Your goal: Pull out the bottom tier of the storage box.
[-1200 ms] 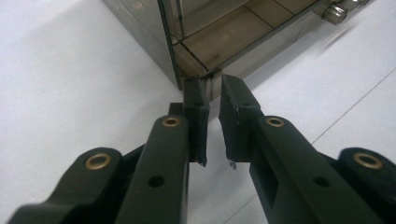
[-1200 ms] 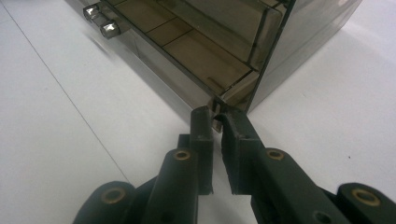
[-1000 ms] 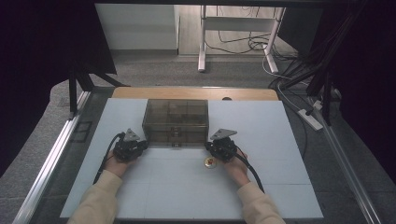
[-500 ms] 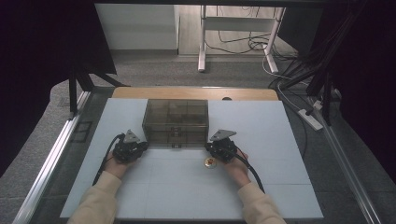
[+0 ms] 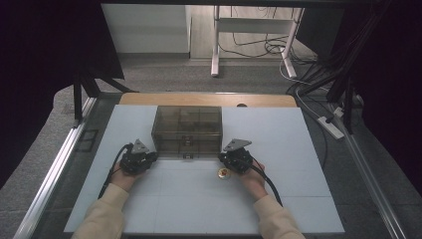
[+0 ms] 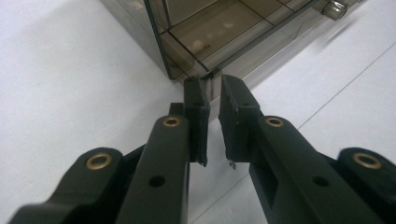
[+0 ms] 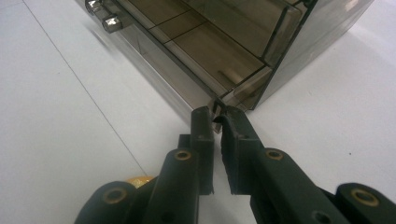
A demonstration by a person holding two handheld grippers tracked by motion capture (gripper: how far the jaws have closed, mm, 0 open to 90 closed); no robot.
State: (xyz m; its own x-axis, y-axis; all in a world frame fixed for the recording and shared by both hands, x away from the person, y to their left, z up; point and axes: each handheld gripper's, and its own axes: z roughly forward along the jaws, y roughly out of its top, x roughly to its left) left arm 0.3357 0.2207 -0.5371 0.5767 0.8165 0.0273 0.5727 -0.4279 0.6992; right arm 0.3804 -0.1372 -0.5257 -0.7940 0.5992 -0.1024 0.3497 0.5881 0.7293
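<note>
A smoky see-through drawer box (image 5: pixel 188 130) stands mid-table on the white surface (image 5: pixel 199 209). My left gripper (image 5: pixel 152 156) rests at its front left corner. In the left gripper view the box (image 6: pixel 210 32) rises just beyond the gripper (image 6: pixel 212 88), whose jaws are drawn together with a thin slit and nothing held. My right gripper (image 5: pixel 222 157) sits at the front right corner. In the right gripper view its tips (image 7: pixel 215 114) meet against the bottom corner of the box (image 7: pixel 243 42). A small gold round piece (image 5: pixel 223 173) lies beside the right hand.
Metal drawer knobs (image 7: pixel 111 22) stick out of the box front. The gold piece (image 7: pixel 140 179) peeks out beside the right jaws. A wooden strip (image 5: pixel 209 98) runs along the table's far edge, and a metal rail (image 5: pixel 59 164) lines the left side.
</note>
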